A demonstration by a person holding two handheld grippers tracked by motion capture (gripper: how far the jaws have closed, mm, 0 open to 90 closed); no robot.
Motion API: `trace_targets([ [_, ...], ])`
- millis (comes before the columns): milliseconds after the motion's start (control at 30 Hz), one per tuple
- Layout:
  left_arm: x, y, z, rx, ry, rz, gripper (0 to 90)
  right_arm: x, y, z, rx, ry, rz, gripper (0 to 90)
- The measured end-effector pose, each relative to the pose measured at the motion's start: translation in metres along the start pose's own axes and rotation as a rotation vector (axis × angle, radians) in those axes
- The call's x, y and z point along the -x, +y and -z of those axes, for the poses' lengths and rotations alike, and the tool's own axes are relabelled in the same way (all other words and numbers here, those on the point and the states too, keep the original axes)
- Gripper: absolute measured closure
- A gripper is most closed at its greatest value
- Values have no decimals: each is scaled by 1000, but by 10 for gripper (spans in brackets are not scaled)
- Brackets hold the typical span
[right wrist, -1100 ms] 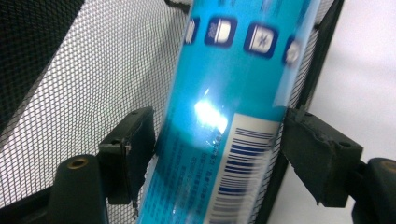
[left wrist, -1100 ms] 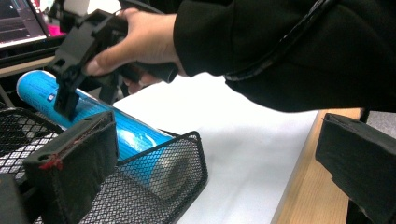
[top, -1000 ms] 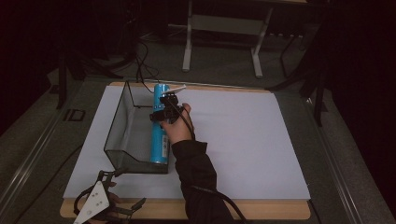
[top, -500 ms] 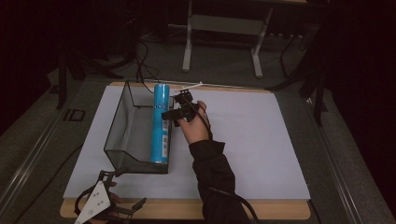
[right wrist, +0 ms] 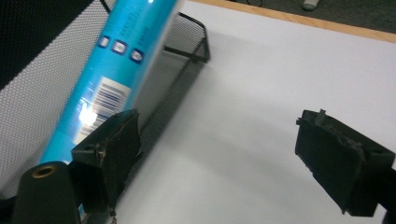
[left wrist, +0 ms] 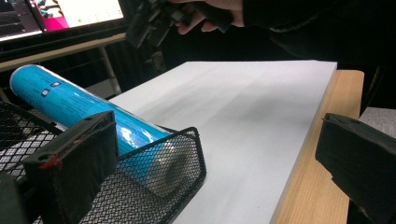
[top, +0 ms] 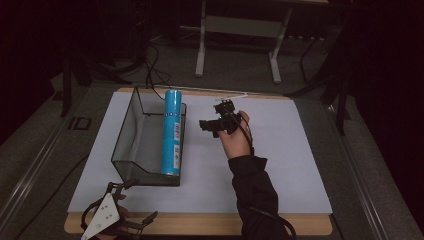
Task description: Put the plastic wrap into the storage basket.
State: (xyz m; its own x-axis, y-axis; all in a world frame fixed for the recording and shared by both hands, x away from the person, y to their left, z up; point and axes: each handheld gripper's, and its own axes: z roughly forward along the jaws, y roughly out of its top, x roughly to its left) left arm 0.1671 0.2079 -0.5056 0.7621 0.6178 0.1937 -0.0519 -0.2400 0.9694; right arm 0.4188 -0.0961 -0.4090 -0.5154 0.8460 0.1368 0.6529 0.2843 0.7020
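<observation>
On the white mat (top: 280, 165), the basket (top: 131, 145) partly hides the blue tube (top: 172, 132).

A big sheet (top: 280, 165) lies on the table (top: 320, 226) and covers most of it. A mesh basket (top: 131, 145) sits on the sheet, left of the middle of the high view. A long tube (top: 172, 131) lies in the basket along its right side, with its far end sticking up over the rim. The right gripper (top: 216, 120) is just right of the tube, near the middle. The left gripper (top: 125, 212) is at the bottom left, by the table's near edge, below the basket.
</observation>
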Motion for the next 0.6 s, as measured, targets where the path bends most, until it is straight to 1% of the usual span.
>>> trace_targets([
  [133,1,0,0,-2,5,-4,0,10,-9,10,8,-12,12,141],
  [300,0,0,-1,-2,3,1,0,21,-22,22,25,-20,10,142],
  [433,1,0,-1,-3,3,0,0,28,-34,32,37,-10,15,141],
  [467,1,0,-1,-4,3,1,0,28,-34,32,37,-10,15,141],
  [500,1,0,-1,-4,3,2,1,30,-37,34,48,2,16,142],
  [567,1,0,-2,-5,1,2,0,34,-43,39,51,-2,17,141],
  [600,1,0,-2,-6,1,-1,0,35,-46,40,51,5,21,142],
])
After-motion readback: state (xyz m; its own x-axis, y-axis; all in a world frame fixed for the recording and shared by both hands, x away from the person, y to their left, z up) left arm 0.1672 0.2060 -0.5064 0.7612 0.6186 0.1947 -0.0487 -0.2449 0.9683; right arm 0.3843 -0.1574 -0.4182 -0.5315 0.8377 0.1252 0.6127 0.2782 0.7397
